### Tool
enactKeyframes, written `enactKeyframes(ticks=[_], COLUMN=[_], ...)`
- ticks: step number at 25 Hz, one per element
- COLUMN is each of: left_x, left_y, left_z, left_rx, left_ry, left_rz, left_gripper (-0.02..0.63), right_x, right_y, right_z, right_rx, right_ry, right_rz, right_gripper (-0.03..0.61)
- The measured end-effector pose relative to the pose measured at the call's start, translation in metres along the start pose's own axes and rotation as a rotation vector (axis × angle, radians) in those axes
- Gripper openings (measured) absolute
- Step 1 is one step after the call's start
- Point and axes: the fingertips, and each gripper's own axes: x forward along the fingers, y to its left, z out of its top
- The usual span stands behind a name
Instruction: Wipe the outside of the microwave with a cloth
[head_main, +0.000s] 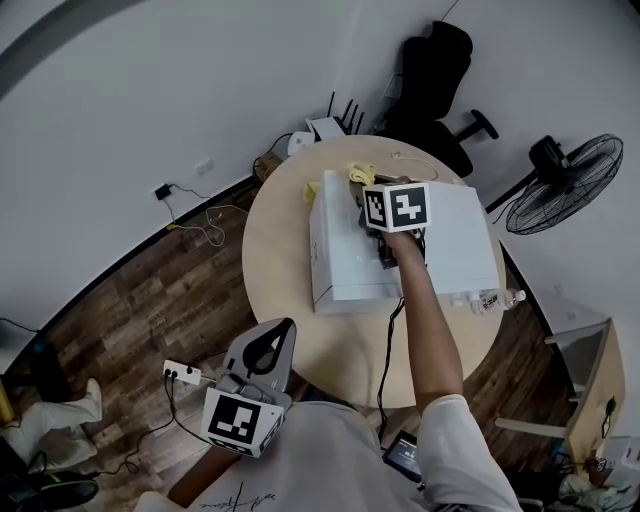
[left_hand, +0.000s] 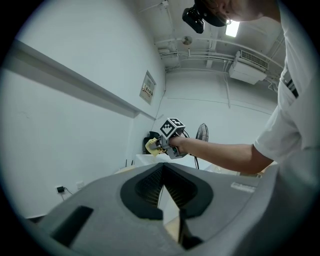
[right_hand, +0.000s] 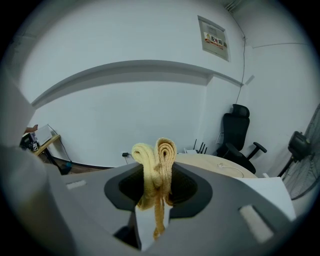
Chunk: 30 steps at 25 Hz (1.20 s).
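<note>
- Overhead, the right gripper (head_main: 362, 192) is reaching over the white microwave's (head_main: 455, 245) far left corner on the round surface (head_main: 275, 260).
- Only its own view is showing jaws clamping the yellow cloth (right_hand: 156, 165).
- Left gripper (left_hand: 162, 197) is hanging near the person, jaws together, empty.

White microwave (head_main: 455, 245) upright on round table (head_main: 270, 260), yellow cloth (right_hand: 159, 160) bunched, pinched in right tongs (right_hand: 156, 200)

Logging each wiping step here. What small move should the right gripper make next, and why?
Probably lower the right gripper until the cloth presses on the microwave top, then sweep across. Its jaws are shut on the bunched cloth, over the top's far edge; the left gripper hangs idle, shut.
</note>
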Motion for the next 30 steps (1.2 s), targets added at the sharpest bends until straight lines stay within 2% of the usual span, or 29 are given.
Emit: enactKeyframes(ticks=[17,30], left_x=[0.059,0.104], left_y=[-0.069,-0.109], left_z=[-0.003,-0.014], left_rx=[0.025,0.021], left_ry=[0.033,0.070], left_rz=[-0.164,-0.224], left_gripper=[-0.011,-0.011], right_x=[-0.075,-0.133], right_y=[-0.142,-0.254], right_z=[-0.048,-0.092], right_rx=[0.103,0.180], right_ry=[0.009,0.047], right_rz=[-0.168,-0.295], right_gripper=[0.126,0.126])
